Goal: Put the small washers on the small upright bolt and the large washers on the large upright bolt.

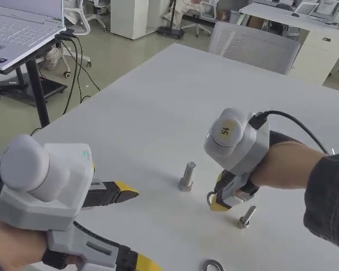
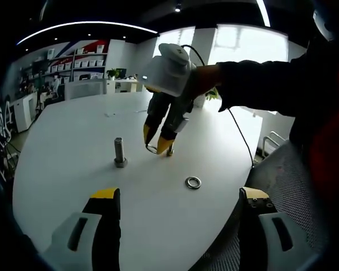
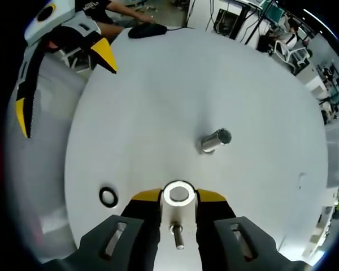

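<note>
The large bolt [image 1: 186, 176] stands upright mid-table; the small bolt [image 1: 247, 216] stands to its right, nearer me. My right gripper [image 1: 217, 202] is shut on a silver washer [image 1: 211, 199], held just above the table between the two bolts. In the right gripper view the held washer [image 3: 178, 193] sits between the yellow tips, the small bolt [image 3: 177, 236] just beneath it and the large bolt [image 3: 216, 140] further off. Another washer [image 1: 213, 265] lies flat near the front edge. My left gripper [image 1: 134, 227] hovers open at the lower left, holding nothing.
The white table [image 1: 158, 101] stretches away bare behind the bolts. A laptop on a stand [image 1: 20, 28] is off the far left, and a grey chair [image 1: 254, 45] stands at the far edge. The loose washer [image 2: 192, 182] lies between my left jaws and the right gripper [image 2: 159, 147].
</note>
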{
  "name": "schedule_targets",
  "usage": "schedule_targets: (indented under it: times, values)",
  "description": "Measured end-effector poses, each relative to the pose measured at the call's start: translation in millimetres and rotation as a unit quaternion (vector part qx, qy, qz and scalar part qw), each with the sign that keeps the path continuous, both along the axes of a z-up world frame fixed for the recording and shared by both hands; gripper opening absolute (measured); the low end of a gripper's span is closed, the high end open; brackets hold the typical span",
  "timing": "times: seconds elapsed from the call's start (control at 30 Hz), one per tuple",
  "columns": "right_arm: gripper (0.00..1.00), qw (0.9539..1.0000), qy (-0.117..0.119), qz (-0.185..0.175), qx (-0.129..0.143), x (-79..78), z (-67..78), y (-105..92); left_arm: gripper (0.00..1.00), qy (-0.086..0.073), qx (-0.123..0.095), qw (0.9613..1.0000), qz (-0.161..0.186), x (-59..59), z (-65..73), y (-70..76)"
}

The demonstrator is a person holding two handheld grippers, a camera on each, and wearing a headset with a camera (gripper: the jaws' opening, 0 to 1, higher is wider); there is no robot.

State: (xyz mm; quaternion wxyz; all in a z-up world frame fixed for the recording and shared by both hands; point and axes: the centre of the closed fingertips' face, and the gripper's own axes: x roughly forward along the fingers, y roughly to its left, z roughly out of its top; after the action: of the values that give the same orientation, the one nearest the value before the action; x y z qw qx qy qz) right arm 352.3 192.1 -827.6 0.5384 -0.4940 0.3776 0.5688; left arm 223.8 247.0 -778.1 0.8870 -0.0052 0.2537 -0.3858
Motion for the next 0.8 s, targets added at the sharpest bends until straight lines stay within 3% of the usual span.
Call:
schedule_targets:
  times: [0.5,0.8]
  values:
    - [0.23,0.9989,-0.039,0.026,0.000,15.3,41.7,16.8,0.86,-0.008,-0.001,1.0000,0.000,2.4,5.0,1.3]
    - [0.23,0.9975,-0.056,0.045,-0.001,22.4,52.6,31.4,0.86,-0.010,-0.002,0.9999,0.003,3.9,5.0,1.5]
